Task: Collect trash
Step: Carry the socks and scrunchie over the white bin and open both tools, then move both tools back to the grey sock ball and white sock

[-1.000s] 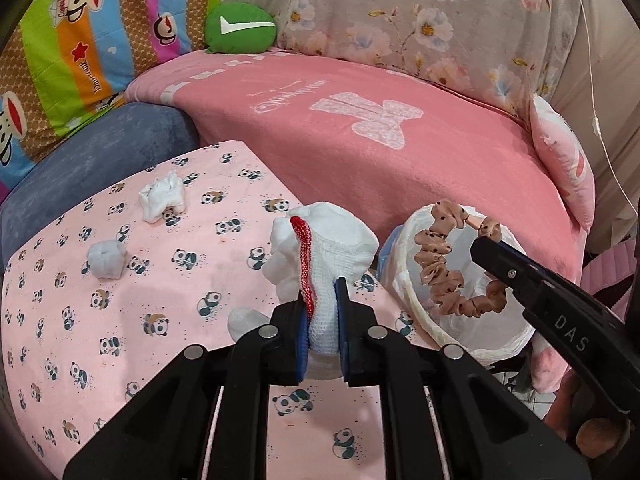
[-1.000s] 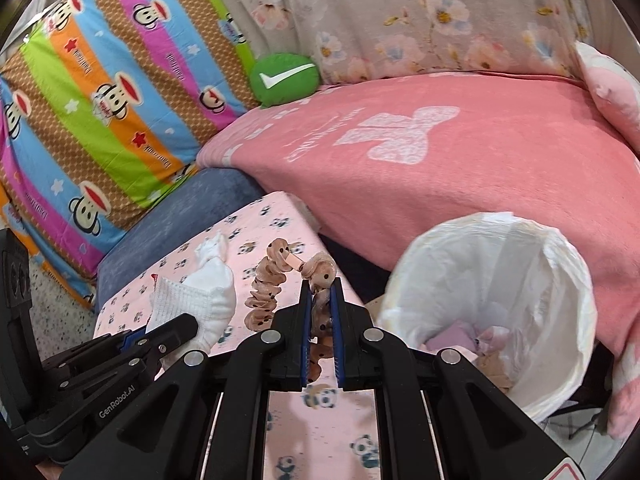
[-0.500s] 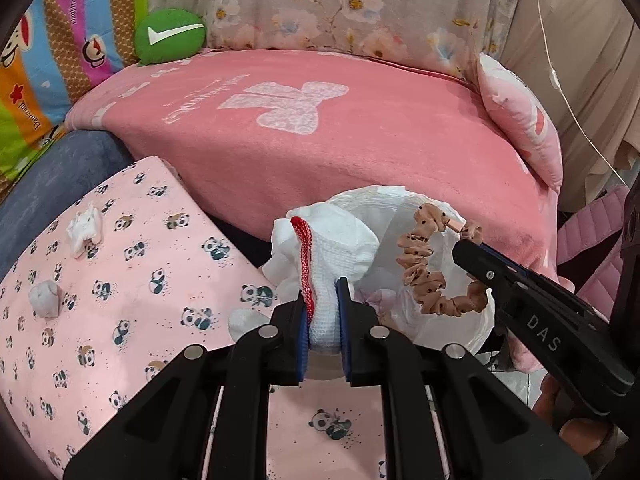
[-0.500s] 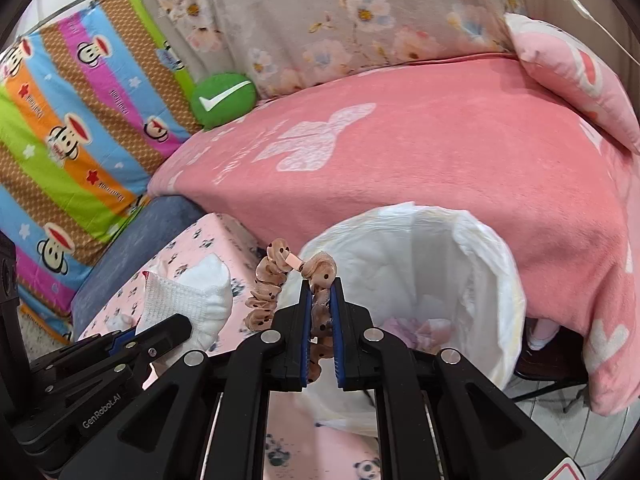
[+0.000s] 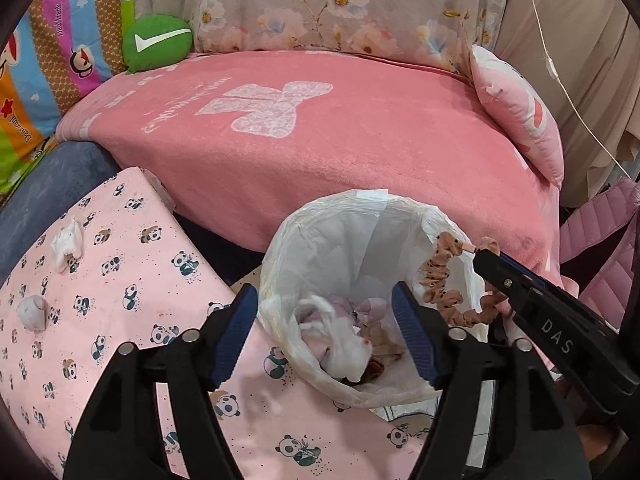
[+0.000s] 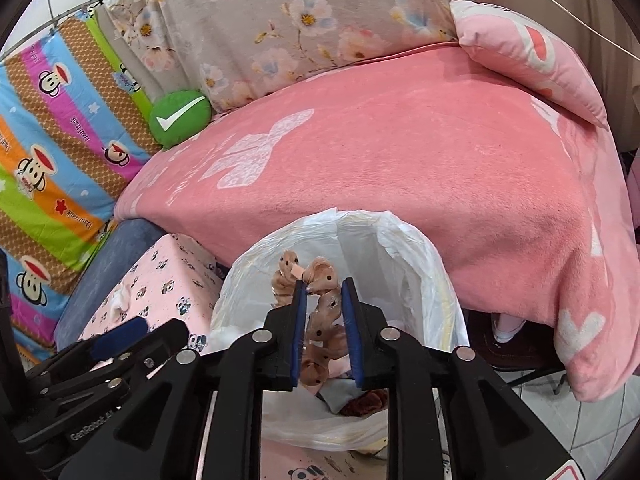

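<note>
Trash bin (image 5: 352, 240), white-lined, beside the panda-print table (image 5: 120, 280); its base is hidden. Inside: white wad (image 5: 344, 344), pinkish scraps, hard to separate. Left gripper (image 5: 324, 336) spread wide above it, empty. Right gripper (image 6: 324, 320) loosely brackets a tan scrunchie (image 6: 324, 312); contact unclear. Two tissue balls (image 5: 68, 242) on the table.

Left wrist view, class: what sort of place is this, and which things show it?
Probably a bedroom or living room at home: a pink blanket over a bed or sofa, a pillow, a lined bin.
</note>
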{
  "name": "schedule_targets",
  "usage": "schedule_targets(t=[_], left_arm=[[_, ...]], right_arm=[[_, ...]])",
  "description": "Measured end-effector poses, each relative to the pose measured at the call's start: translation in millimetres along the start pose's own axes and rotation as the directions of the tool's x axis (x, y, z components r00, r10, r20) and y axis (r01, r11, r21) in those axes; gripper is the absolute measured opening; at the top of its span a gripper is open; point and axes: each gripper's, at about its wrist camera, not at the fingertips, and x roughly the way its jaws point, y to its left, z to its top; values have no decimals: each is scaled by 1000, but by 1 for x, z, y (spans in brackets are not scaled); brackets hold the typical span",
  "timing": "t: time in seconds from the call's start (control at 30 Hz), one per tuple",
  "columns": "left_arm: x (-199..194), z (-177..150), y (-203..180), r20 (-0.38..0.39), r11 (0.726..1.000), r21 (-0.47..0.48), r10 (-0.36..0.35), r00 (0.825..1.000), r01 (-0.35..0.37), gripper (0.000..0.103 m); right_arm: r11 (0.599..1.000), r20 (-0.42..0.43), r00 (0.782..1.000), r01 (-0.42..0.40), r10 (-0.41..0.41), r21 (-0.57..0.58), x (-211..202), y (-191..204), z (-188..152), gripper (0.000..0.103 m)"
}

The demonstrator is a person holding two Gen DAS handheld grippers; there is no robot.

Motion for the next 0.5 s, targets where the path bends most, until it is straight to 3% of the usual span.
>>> schedule_targets(t=[0.17,0.37,0.5], left_arm=[[-3,-2,15,8,998,-48,33,999,-32,74],[-12,-11,37,22,992,-94,92,996,-89,84],[-21,-17,55,38,983,-127,140,989,-134,90]], right_arm=[[1000,2,1000,-1,1,-5,1,-1,1,25],[998,5,1000,2,-2,-64,1,21,-3,41],[990,4,1000,7,-6,-139,2,44,-7,46]])
